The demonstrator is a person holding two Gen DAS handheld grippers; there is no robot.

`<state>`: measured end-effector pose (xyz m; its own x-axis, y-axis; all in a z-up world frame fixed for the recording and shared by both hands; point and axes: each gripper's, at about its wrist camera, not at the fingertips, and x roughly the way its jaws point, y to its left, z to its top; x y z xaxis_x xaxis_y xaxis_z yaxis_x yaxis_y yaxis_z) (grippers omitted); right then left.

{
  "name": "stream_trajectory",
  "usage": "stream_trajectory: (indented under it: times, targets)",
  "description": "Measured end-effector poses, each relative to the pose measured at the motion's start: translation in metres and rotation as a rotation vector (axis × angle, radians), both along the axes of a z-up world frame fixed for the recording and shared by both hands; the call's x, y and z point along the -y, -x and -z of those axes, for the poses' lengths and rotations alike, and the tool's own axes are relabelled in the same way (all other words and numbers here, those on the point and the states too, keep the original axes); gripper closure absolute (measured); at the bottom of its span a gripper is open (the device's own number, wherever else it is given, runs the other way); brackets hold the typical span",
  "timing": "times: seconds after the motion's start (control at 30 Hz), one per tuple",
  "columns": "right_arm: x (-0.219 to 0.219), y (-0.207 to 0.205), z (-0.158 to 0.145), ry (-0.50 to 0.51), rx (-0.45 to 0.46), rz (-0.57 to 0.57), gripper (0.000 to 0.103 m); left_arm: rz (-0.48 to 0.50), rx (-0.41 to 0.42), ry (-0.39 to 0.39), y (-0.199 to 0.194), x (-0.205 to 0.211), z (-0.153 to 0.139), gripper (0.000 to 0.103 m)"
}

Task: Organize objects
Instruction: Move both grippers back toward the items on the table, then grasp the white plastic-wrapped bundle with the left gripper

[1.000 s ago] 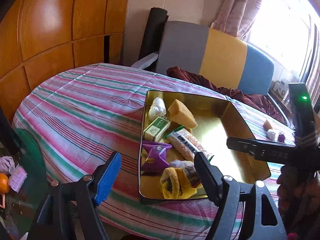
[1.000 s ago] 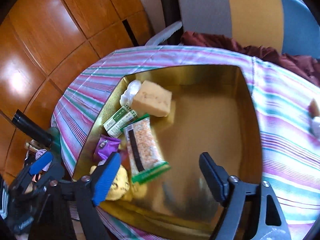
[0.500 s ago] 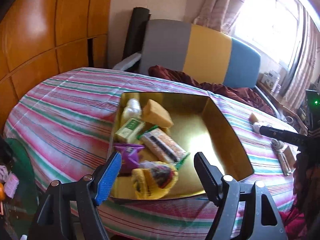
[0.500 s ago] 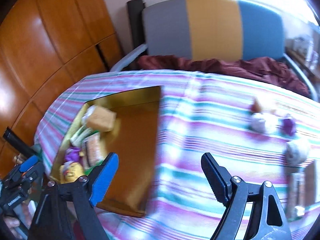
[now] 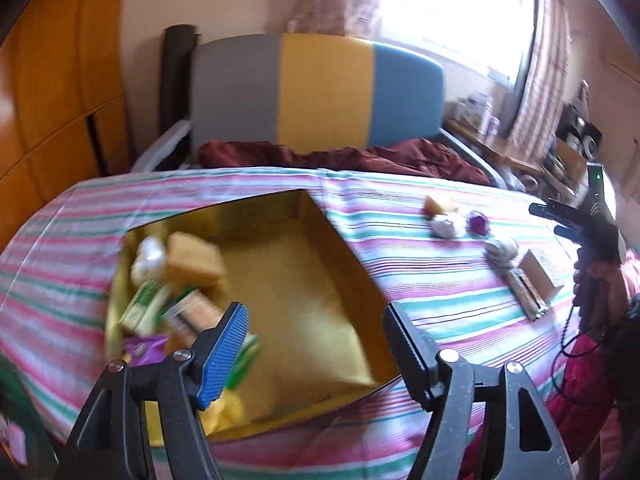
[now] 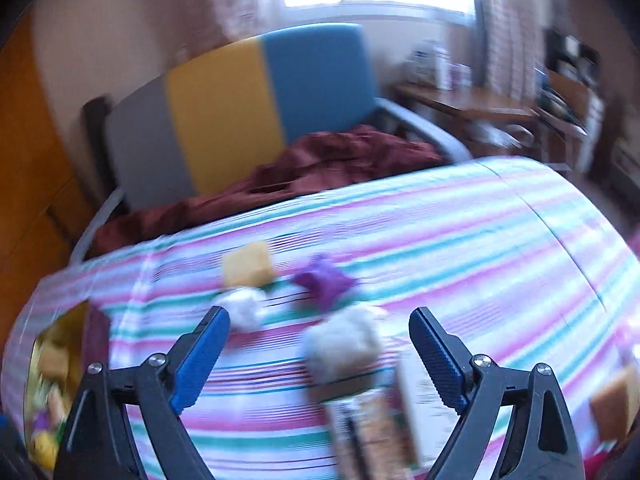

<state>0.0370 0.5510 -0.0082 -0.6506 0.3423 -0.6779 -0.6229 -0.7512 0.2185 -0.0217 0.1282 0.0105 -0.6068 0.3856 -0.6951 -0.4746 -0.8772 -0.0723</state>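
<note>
Table (image 5: 420, 280) holds one gold box (image 5: 320, 240), six loose items outside.

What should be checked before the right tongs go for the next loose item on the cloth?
1. Right tongs empty: ok, jaws opening, nothing gripped.
2. Left tongs empty: ok, jaws closing on nothing.
3. Box has room: ok, right half bare.
4. Loose items in view: ok, white ball, purple piece, yellow block lie on the cloth.
5. Target lined up: cannot tell, picture blurred.
</note>
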Motion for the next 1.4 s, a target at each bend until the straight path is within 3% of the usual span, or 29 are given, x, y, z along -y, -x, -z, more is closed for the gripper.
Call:
stream_trajectory:
  times: [0.1,0.2,0.3,0.53,0.63,0.73,1.13,1.2,1.27,1.4]
  targets:
    - [-0.036,-0.027,-0.002,0.137,-0.106,0.164,0.011,0.065,-0.007,0.028,0.006,-0.037,-0.003,0.032]
    - [-0.049,-0.036,-0.002,0.183,-0.143,0.210,0.008,0.119,0.047,0.018,0.019,-0.075,-0.001,0.032]
    - [-0.053,-0.033,0.001,0.249,-0.152,0.187,0.008,0.150,0.102,0.020,0.034,-0.108,0.005,0.032]
    - [-0.045,-0.032,0.004,0.294,-0.170,0.129,0.007,0.213,0.174,0.052,0.062,-0.188,0.028,0.032]
    - [-0.044,-0.031,0.005,0.321,-0.175,0.104,0.007,0.218,0.193,0.045,0.076,-0.216,0.041,0.021]
    - [-0.044,-0.031,0.007,0.343,-0.185,0.090,0.007,0.238,0.212,0.045,0.089,-0.243,0.054,0.020]
    - [-0.042,-0.023,0.013,0.405,-0.174,0.032,0.005,0.210,0.239,0.083,0.136,-0.316,0.097,0.011]
    - [-0.042,-0.021,0.015,0.413,-0.166,0.024,0.005,0.196,0.247,0.085,0.142,-0.320,0.105,0.013]
    - [-0.041,-0.020,0.016,0.413,-0.164,0.019,0.005,0.206,0.287,0.077,0.147,-0.320,0.115,0.040]
    - [-0.040,-0.020,0.013,0.388,-0.163,0.013,0.005,0.211,0.270,0.029,0.133,-0.300,0.114,0.042]
